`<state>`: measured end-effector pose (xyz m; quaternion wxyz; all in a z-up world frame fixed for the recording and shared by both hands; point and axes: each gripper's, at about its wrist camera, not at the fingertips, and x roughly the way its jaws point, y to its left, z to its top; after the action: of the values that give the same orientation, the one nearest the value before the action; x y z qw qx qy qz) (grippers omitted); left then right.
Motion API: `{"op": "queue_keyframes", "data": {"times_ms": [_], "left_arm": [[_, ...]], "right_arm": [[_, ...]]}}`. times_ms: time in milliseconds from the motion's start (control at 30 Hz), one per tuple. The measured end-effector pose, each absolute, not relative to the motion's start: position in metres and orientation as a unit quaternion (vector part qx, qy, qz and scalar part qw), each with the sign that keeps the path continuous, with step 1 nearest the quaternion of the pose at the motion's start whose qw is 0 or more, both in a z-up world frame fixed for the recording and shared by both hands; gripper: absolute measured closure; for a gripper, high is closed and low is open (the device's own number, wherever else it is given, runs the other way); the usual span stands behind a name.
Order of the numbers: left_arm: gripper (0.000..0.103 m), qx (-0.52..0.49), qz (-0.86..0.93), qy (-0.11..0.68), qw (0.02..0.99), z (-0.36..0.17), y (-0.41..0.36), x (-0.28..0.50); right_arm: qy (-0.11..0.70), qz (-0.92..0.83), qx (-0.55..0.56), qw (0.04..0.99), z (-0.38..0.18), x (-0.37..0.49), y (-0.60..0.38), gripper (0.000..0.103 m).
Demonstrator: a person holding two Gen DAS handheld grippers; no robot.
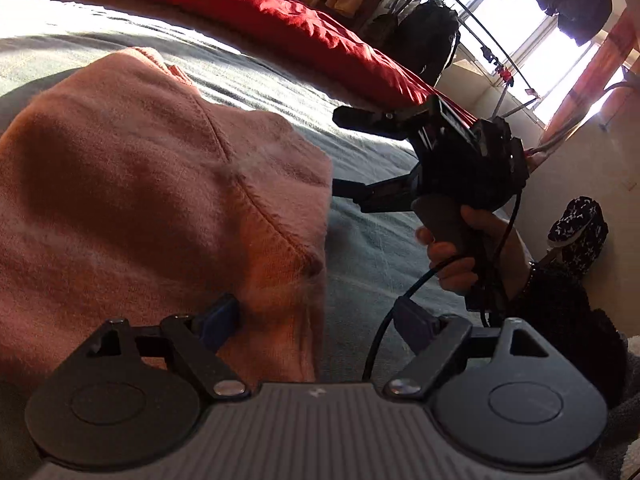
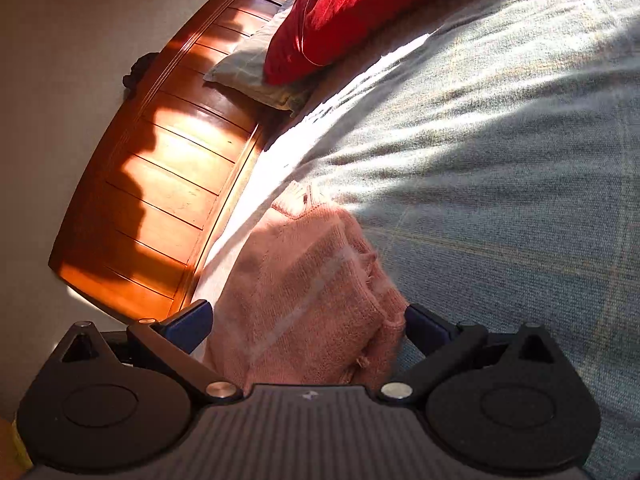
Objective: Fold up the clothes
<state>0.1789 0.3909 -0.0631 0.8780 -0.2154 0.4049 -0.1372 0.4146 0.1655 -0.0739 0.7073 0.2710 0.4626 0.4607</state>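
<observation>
My left gripper [image 1: 320, 326] stands with its jaws spread wide, clamped on nothing. The pink sweater [image 1: 160, 200] lies in front of it and to the left; its near edge reaches in between my jaws, and the left fingertip [image 1: 218, 322] sits against the knit. My right gripper [image 2: 308, 320] is likewise spread apart, and the folded end of the sweater [image 2: 312, 300] lies bunched between its two fingers without being pinched. Seen from the left wrist, that right gripper [image 1: 352, 156] hovers just beside the sweater's right edge, held in my right hand [image 1: 460, 256]. The sweater rests on the grey-green blanket [image 2: 500, 160] that covers the bed. Further out lie a red duvet [image 1: 280, 20], a pillow [image 2: 256, 76] and the wooden headboard [image 2: 160, 184].
</observation>
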Motion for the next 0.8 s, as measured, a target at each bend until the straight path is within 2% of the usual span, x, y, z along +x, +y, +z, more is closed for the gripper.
{"op": "queue_keyframes", "data": {"times_ms": [167, 267, 400, 567, 700, 800], "left_arm": [[0.018, -0.222, -0.148, 0.354, 0.897, -0.032, 0.392, 0.157], [0.018, -0.222, -0.139, 0.344, 0.902, -0.024, 0.392, 0.148], [0.015, -0.238, -0.13, 0.361, 0.892, -0.037, 0.396, 0.141], [0.015, -0.268, -0.117, 0.395, 0.871, -0.07, 0.399, 0.14], [0.015, -0.241, -0.108, 0.363, 0.894, -0.043, 0.409, 0.138], [0.014, -0.211, -0.061, 0.333, 0.917, -0.025, 0.428, 0.14]], "right_arm": [[0.419, 0.512, 0.264, 0.702, -0.036, 0.403, 0.153, 0.0], [0.431, 0.579, 0.239, 0.65, -0.026, 0.387, 0.181, 0.0], [0.454, 0.625, 0.206, 0.601, -0.042, 0.363, 0.219, 0.0], [0.465, 0.624, 0.18, 0.601, -0.069, 0.352, 0.22, 0.0], [0.45, 0.62, 0.164, 0.622, -0.049, 0.355, 0.21, 0.0], [0.396, 0.606, 0.099, 0.683, -0.022, 0.356, 0.217, 0.0]]}}
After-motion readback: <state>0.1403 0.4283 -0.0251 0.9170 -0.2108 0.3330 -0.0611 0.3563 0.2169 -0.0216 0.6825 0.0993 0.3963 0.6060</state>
